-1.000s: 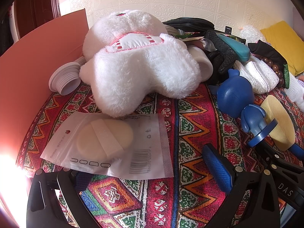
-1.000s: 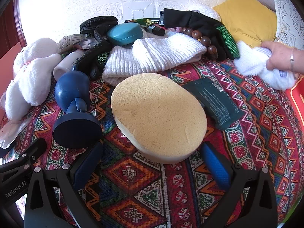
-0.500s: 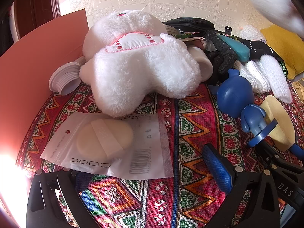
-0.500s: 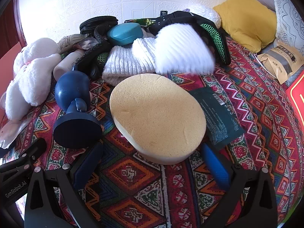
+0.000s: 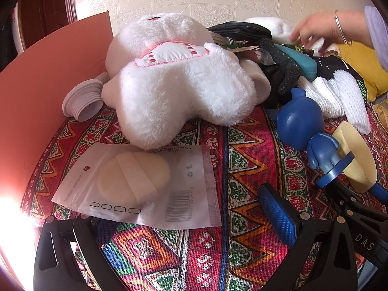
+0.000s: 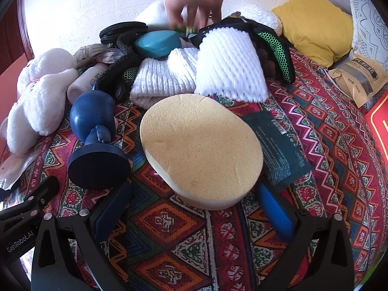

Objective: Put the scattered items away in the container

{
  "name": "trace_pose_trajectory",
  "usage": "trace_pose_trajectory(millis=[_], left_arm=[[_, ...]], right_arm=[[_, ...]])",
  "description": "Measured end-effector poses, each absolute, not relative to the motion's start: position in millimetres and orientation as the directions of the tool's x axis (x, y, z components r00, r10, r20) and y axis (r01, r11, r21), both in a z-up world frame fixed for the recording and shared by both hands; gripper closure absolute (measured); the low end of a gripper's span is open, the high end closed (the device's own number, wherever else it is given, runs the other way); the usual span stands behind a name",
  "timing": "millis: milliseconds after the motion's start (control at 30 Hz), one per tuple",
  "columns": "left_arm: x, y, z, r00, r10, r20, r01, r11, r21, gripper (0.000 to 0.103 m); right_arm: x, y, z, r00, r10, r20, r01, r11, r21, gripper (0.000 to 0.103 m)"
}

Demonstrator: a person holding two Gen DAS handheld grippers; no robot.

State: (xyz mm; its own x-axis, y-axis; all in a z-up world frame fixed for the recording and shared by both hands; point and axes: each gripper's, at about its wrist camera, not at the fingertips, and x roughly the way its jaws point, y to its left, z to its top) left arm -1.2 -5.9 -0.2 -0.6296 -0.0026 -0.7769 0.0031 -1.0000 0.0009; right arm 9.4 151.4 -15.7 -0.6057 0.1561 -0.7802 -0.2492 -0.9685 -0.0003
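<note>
My left gripper (image 5: pixel 191 220) is open and low over the patterned cloth. A bagged powder puff (image 5: pixel 135 184) lies just ahead of it, its near edge over the left finger. Behind the bag rests a white plush toy (image 5: pixel 174 77). My right gripper (image 6: pixel 194 211) is open too, and the near edge of a yellow oval sponge (image 6: pixel 201 150) sits between its blue pads (image 6: pixel 274 208). A blue figurine (image 6: pixel 94 131) lies on its side left of the sponge. A person's hand (image 6: pixel 194 2) reaches into the pile at the back.
The pile holds a white foam net sleeve (image 6: pixel 228 65), a white knit piece (image 6: pixel 165 77), a teal case (image 6: pixel 157 43) and black gloves. A dark green sachet (image 6: pixel 276 145) lies right of the sponge. A pink board (image 5: pixel 36 84) stands at the left, with a yellow cushion (image 6: pixel 315 24) at the back right.
The hand carried the white foam net sleeve from the right, dropped it on the knit piece and now reaches behind the pile. Neither gripper has moved.
</note>
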Motion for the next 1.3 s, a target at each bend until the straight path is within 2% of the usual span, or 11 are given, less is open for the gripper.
trace_pose_trajectory(millis=[1300], left_arm=[[-0.6, -6.6, -0.7, -0.63, -0.002, -0.777, 0.003, -1.0, 0.001, 0.0]], right_arm=[[6.5, 150.1, -13.3, -0.605, 0.157, -0.781, -0.252, -0.968, 0.0, 0.001]])
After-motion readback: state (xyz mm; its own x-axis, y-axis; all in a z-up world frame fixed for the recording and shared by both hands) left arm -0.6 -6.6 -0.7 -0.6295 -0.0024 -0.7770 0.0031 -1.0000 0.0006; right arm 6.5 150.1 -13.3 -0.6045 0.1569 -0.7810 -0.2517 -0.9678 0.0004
